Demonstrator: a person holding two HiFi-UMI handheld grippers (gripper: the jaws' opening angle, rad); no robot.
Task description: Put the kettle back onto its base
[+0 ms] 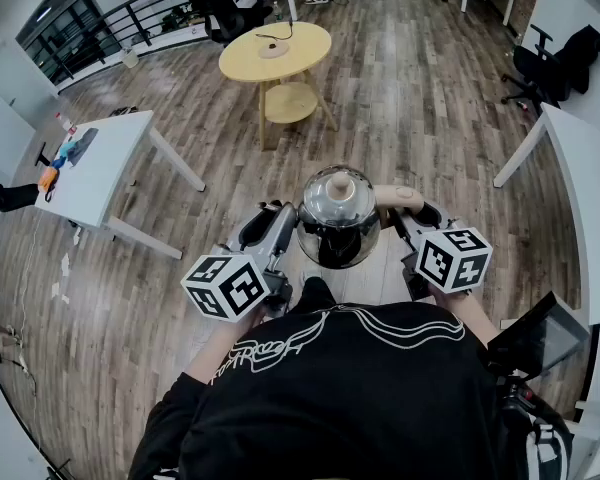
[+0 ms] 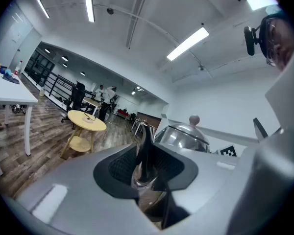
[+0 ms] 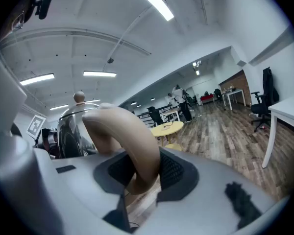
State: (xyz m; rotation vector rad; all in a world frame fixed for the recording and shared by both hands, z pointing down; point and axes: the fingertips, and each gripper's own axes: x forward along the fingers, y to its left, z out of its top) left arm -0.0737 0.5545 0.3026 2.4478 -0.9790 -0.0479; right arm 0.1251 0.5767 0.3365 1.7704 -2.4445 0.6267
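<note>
The stainless steel kettle hangs in the air between the two grippers, close in front of the person and above the wooden floor; the left gripper has its jaws clamped narrowly on the spout at the kettle's left; the right gripper grips the beige handle at its right, pads pressing on both sides; a round yellow table stands farther off; a white table is at the left.

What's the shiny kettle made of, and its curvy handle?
The kettle looks like polished metal, probably steel: its round body shows mirror-like reflections. Its handle is smooth matte beige, maybe wood or plastic; no grain shows to settle it.
</note>
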